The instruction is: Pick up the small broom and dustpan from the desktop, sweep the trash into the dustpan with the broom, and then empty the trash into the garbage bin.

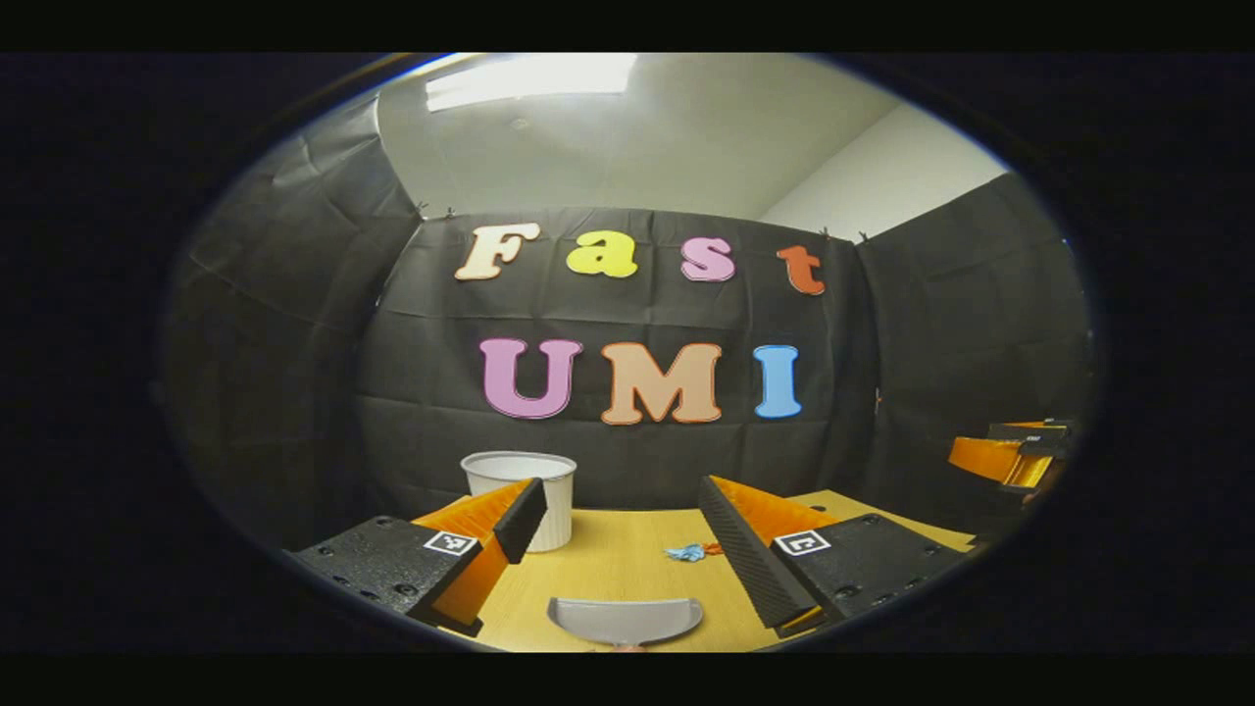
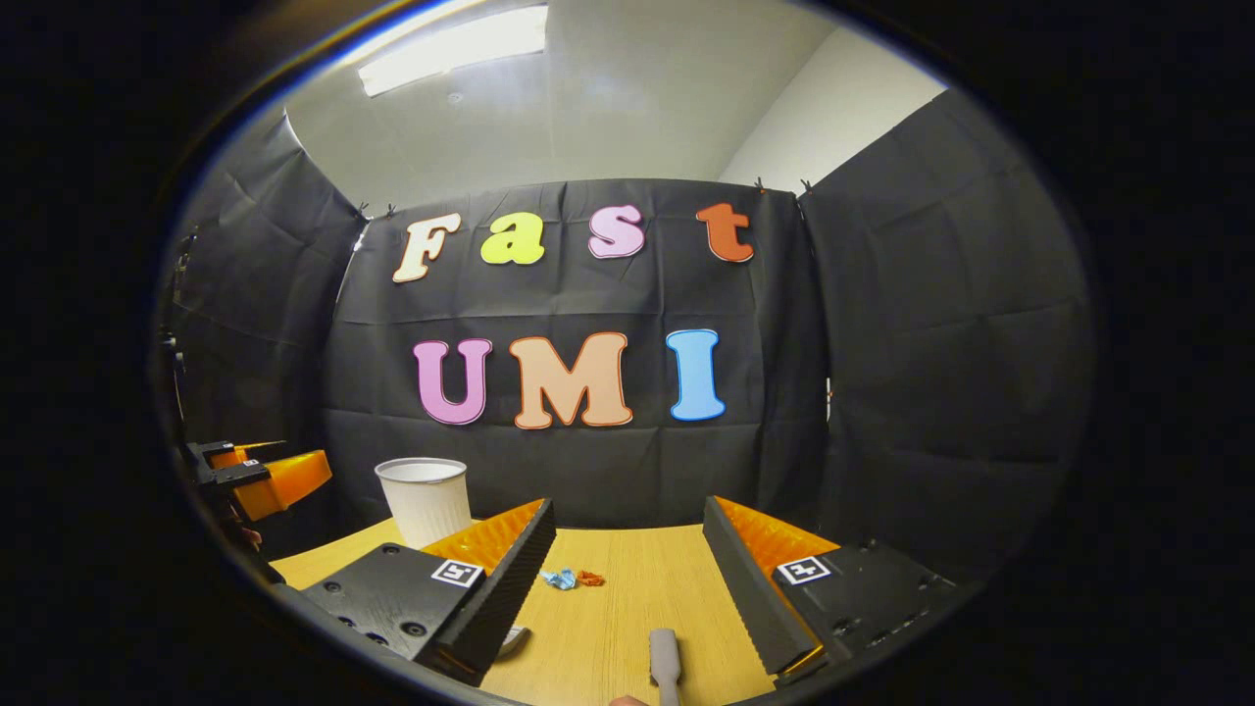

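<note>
Both tools lie on the worktop (image 1: 627, 564), untouched; the pick-up step is still to be done.

**Left hand-held gripper** (image 1: 622, 534): jaws spread wide, holding nothing. In the left gripper view the dustpan (image 1: 625, 621) lies flat at 6 o'clock, directly below the gap between the fingers and centred on it. Its straight edge faces 12 o'clock and its long axis runs 9 to 3, across the line of the fingers. Judged from this, the left unit is the nearer one for the dustpan.

**Right hand-held gripper** (image 2: 627, 559): jaws likewise wide apart and empty. In the right gripper view the broom's grey handle (image 2: 665, 659) lies at 6 o'clock, just right of the gap's centre, its long axis running 12 to 6, in line with the fingers. The brush end is out of frame. The right unit appears the nearer one for the broom. A grey edge beside its left finger is probably the dustpan; too little shows to confirm.

**Count**
- Dustpan: one.
- Broom: one.
- Trash (image 2: 573, 579): two small scraps, one blue and one orange, touching, at 12 o'clock from both tools, mid-worktop.
- Bin (image 1: 520, 495): one white cup-shaped container, upright, at 11 o'clock near the far edge.
</note>
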Demonstrator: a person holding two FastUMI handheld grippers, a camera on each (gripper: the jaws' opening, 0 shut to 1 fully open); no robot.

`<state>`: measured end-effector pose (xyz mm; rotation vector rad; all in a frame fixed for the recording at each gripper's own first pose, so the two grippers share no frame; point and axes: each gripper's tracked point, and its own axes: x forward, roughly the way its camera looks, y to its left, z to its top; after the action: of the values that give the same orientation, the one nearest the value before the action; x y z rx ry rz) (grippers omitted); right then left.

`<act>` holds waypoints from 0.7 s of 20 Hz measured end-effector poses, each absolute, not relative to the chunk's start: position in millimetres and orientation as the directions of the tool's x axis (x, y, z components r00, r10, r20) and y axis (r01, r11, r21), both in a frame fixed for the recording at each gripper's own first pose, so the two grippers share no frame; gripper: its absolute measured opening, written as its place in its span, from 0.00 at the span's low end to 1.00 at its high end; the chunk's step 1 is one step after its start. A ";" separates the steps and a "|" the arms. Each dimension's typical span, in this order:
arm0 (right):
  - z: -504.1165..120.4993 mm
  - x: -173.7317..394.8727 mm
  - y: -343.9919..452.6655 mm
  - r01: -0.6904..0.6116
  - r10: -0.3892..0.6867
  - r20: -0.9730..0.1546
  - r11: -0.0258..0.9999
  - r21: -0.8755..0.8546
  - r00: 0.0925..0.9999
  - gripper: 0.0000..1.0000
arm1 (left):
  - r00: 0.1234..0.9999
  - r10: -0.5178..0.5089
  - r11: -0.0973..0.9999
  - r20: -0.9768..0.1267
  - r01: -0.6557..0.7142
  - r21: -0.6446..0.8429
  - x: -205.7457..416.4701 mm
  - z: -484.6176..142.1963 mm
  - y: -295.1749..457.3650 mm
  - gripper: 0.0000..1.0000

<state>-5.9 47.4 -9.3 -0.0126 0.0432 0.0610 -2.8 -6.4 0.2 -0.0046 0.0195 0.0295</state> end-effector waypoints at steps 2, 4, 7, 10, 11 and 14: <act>-13.6 -1.3 45.6 -0.055 0.055 -0.049 0.998 -0.015 0.997 0.92 | 0.999 0.032 0.999 -0.028 -0.032 -0.004 -0.2 -2.4 -5.3 0.94; -18.5 -0.1 45.0 -0.057 0.056 -0.062 0.998 -0.015 0.997 0.92 | 0.999 0.030 1.000 -0.041 -0.030 -0.005 1.0 -4.8 -4.5 0.93; -21.4 2.9 42.8 -0.057 0.056 -0.072 0.998 -0.019 0.996 0.92 | 0.998 0.031 0.999 -0.057 -0.032 -0.010 2.2 -10.3 -2.3 0.92; -23.6 7.6 38.5 -0.056 0.054 -0.082 0.998 -0.022 0.995 0.92 | 0.996 0.042 0.999 -0.082 -0.041 0.015 2.7 -15.6 2.0 0.93; -26.1 8.0 37.1 -0.056 0.054 -0.089 0.998 -0.022 0.995 0.92 | 0.995 0.043 0.999 -0.090 -0.041 0.022 1.8 -18.5 3.1 0.93; -49.6 11.4 35.0 -0.080 0.075 -0.160 0.996 -0.027 0.984 0.92 | 0.987 -0.011 0.999 -0.157 0.017 0.032 2.5 -41.7 -8.4 0.93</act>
<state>11.4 35.0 -49.6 -0.0332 0.1597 0.0777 2.5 -8.4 -41.7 0.0332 0.1579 -0.0140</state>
